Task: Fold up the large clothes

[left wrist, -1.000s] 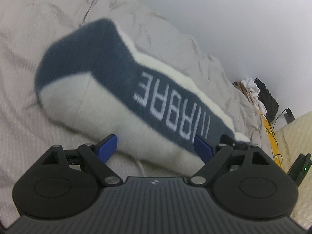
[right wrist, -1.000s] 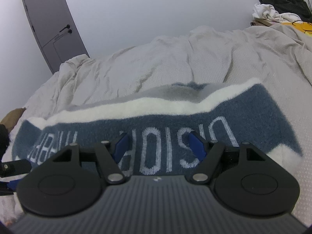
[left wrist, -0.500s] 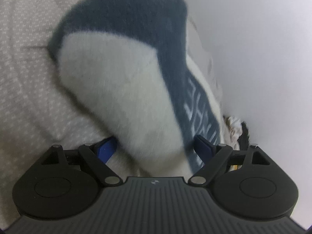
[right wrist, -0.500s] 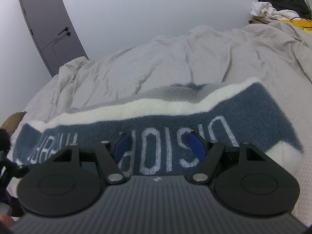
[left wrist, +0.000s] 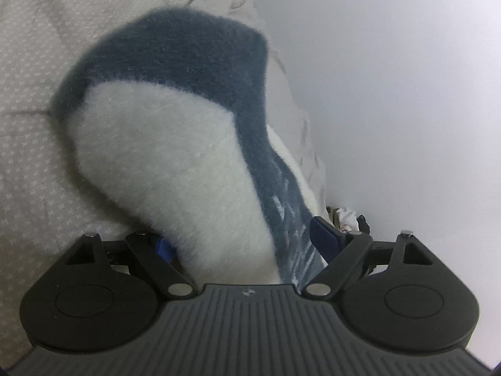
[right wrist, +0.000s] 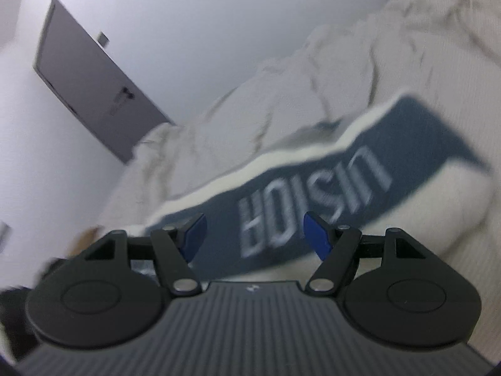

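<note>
**Both tools roll as the folded end comes between the left fingers**

We now have the fuzzy blue-and-white garment [left wrist: 175, 156] bulging right up between the fingers of our left tool [left wrist: 242, 244] — a second ago it lay ahead of that tool as a long roll on the bed [left wrist: 28, 100]; since then the view has rolled and its end has swung in close. The left jaws stand spread wide with the bulk filling the gap; whether the blue pads actually press on it we cannot tell, since the left pad is half buried in the pile.

Our right tool [right wrist: 255, 235] has tilted too — the door [right wrist: 90, 94] now leans hard in its view and the picture is smeared. Its jaws stand apart over the lettered blue band [right wrist: 313, 194], which lies just ahead of and below the fingers, with no clear pinch.

We judge the garment already folded into a bundle, and this turn reads as a fresh approach to its ends for one more fold or a lift.
</note>
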A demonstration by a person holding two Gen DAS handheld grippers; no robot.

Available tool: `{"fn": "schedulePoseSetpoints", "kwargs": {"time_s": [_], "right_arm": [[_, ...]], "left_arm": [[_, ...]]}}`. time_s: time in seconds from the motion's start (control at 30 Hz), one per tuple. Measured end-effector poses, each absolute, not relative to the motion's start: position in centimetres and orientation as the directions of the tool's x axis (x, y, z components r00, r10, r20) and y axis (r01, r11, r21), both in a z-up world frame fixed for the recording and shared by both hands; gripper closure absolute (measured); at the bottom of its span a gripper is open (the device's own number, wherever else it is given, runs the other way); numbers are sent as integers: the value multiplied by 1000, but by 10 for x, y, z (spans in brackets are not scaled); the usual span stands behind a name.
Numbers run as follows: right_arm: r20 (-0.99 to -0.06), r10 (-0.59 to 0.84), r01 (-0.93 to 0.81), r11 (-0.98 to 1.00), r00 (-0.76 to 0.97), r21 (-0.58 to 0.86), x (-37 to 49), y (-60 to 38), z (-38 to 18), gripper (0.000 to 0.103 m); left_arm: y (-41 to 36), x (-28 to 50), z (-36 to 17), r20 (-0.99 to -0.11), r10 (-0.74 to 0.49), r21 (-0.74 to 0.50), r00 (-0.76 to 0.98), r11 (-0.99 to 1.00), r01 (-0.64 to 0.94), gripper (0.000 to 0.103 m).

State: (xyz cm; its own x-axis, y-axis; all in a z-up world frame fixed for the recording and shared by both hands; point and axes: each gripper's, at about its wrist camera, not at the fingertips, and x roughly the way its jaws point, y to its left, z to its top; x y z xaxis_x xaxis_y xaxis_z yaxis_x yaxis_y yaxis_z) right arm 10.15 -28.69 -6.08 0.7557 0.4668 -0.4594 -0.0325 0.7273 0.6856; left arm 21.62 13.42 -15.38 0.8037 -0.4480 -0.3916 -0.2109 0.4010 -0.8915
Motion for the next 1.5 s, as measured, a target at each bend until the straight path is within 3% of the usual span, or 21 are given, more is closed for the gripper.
{"fn": "schedulePoseSetpoints", "kwargs": {"time_s": [0.07, 0.1, 0.23, 0.37, 0.47, 0.63, 0.73, 1.0, 1.17, 1.27, 1.5], "right_arm": [[-435, 533, -8, 639, 725, 769, 95, -287, -72, 10], [-422, 564, 23, 580, 710, 814, 93, -288, -81, 7], [-436, 629, 198, 413, 643, 889, 94, -285, -116, 8], [-460, 604, 298, 353, 651, 887, 100, -287, -140, 8], [-451, 539, 342, 296, 712, 892, 105, -298, -150, 10], [-461, 294, 378, 298, 837, 876, 97, -322, -144, 10], [-459, 236, 386, 297, 856, 873, 99, -328, -144, 9], [-464, 221, 400, 279, 858, 873, 124, -340, -151, 18], [-459, 217, 378, 331, 861, 865, 127, -345, -141, 41], [-440, 221, 346, 361, 871, 866, 125, -345, -131, 48], [-373, 231, 257, 413, 899, 874, 115, -350, -104, 50]], "left_arm": [[137, 213, -163, -388, -451, -907, 804, 341, -246, 16], [139, 212, -167, -397, -447, -906, 801, 331, -265, 16], [136, 216, -163, -405, -429, -906, 807, 310, -290, 18], [141, 212, -166, -413, -412, -904, 812, 299, -307, 18], [136, 216, -167, -414, -388, -903, 824, 289, -317, 18], [142, 226, -164, -437, -351, -888, 828, 318, -333, 28], [149, 226, -155, -451, -335, -876, 827, 345, -337, 34], [144, 236, -135, -477, -299, -836, 827, 444, -322, 42], [138, 232, -125, -481, -286, -816, 829, 492, -304, 44], [141, 233, -121, -482, -295, -815, 825, 496, -299, 45], [153, 230, -117, -462, -314, -820, 830, 508, -264, 46]]}}
